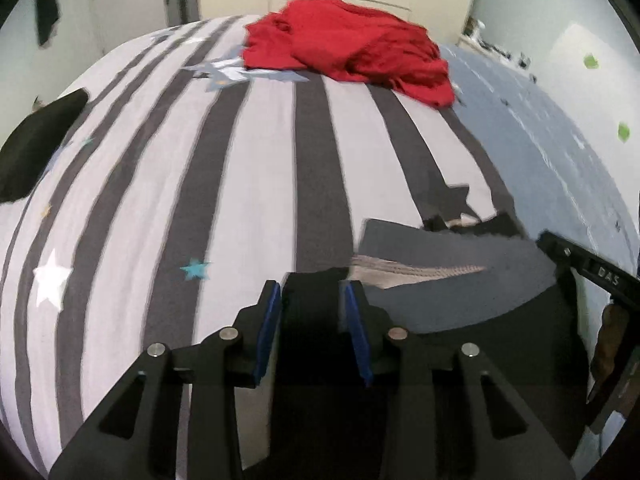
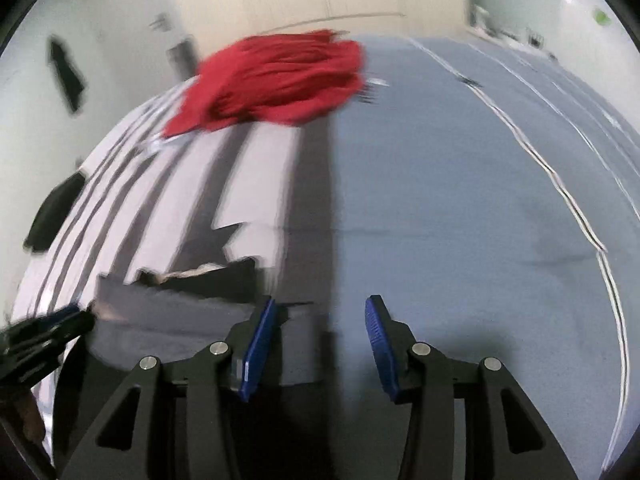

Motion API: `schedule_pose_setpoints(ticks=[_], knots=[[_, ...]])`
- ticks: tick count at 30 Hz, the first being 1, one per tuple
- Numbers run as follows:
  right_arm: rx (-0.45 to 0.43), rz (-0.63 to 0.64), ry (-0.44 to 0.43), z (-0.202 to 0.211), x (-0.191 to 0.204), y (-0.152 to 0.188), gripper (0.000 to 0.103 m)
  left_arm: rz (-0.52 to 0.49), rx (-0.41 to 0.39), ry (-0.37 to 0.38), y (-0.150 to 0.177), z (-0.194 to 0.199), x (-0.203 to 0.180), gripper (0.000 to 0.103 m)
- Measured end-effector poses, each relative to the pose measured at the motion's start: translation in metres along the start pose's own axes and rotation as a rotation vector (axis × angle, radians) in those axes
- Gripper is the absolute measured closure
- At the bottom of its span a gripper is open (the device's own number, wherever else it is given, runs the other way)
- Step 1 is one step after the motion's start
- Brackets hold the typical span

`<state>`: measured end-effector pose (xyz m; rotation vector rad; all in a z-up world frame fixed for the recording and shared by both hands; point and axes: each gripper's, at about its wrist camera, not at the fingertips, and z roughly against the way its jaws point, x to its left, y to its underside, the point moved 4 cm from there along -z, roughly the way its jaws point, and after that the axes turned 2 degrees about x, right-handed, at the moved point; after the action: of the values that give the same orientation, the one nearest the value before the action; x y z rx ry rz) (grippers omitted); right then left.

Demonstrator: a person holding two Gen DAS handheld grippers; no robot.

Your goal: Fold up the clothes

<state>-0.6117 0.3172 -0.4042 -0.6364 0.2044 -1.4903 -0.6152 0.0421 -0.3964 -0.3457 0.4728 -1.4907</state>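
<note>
The left gripper (image 1: 312,292), black with blue pads, stands partly open over the near edge of the bed, and a dark fold of cloth fills the gap between its jaws. The blur makes it impossible to tell whether the pads press on that cloth or merely flank it. The fold belongs to the dark grey garment (image 1: 460,280), a partly folded piece with a pale knitted band across it, which lies just right of the left gripper on the striped bedspread (image 1: 248,200), a white cover with broad dark grey stripes and scattered stars.

The right gripper (image 2: 320,316), of the same black and blue build, stands partly open with nothing between its pads; bare cover shows in the gap. Its left pad sits at the right edge of the dark grey garment (image 2: 172,312), though whether it touches the cloth cannot be told. In the right wrist view the left gripper's tip (image 2: 52,328) shows at the garment's left end.

Beyond the right gripper spreads the plain blue-grey half of the bed cover (image 2: 460,208), crossed by thin white lines. At the far end of the bed, well apart from both tools, lies a crumpled red garment (image 1: 348,52). A flat black object (image 1: 36,148) rests at the left edge of the bed.
</note>
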Motion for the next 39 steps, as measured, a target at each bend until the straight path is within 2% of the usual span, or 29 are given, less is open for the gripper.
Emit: schedule_pose_setpoints(ticks=[5,8,11,14,16,21,27,31,34,39], knots=[[0.023,0.091,-0.013,0.031,0.003,0.015,0.058,0.059,0.021,0.046,0.018,0.033,0.023,0.047],[0.045,0.105,-0.051,0.053,0.007,0.034,0.047,0.094,0.053,0.077,0.038,0.048,0.033,0.045],[0.058,0.058,-0.116,0.074,0.008,0.048,0.046,0.142,0.081,0.112,0.057,0.061,0.039,0.042],[0.066,0.02,-0.174,0.085,0.012,0.058,0.038,0.187,0.108,0.183,0.069,0.064,0.036,0.034],[0.071,0.001,-0.21,0.087,0.014,0.063,0.035,0.194,0.117,0.194,0.074,0.059,0.032,0.031],[0.149,-0.013,-0.18,0.058,0.009,0.08,0.035,0.191,0.17,0.205,0.078,0.028,0.023,0.031],[0.184,-0.1,-0.283,0.038,-0.009,0.086,0.029,0.259,0.217,0.278,0.079,0.005,0.031,0.018],[0.194,-0.093,-0.327,0.034,-0.007,0.085,0.024,0.241,0.211,0.274,0.081,0.005,0.03,0.016],[0.216,-0.07,-0.354,0.035,-0.002,0.086,0.024,0.245,0.206,0.279,0.083,0.005,0.028,0.013],[0.244,-0.04,-0.376,0.03,0.007,0.089,0.024,0.252,0.249,0.299,0.084,0.003,0.019,0.012]])
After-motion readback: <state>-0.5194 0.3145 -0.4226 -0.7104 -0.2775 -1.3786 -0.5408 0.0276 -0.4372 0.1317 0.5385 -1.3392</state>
